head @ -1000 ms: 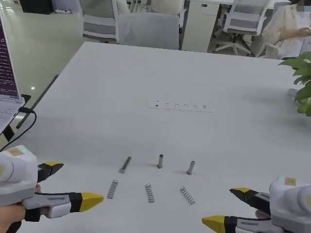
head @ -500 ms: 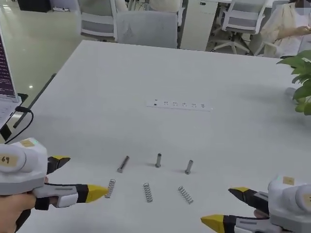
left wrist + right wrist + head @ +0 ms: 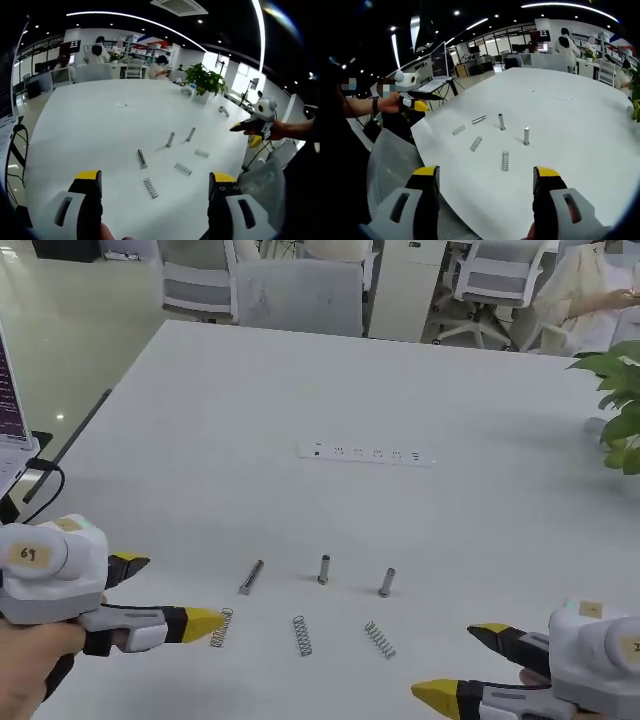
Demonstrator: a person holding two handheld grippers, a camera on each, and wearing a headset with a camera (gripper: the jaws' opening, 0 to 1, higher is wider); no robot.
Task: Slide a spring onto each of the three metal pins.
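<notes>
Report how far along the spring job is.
Done: nothing; all three springs lie loose on the table: left spring, middle spring, right spring. In hand: nothing; the left gripper, jaws open, hovers by the left spring, the right gripper is open too. To do: all three pins; middle pin and right pin stand upright, left pin lies on its side.

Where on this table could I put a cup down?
Free: the table beyond the power strip, and the stretch between strip and pins. Crowded: the near edge, with pins, springs, left gripper and right gripper.
</notes>
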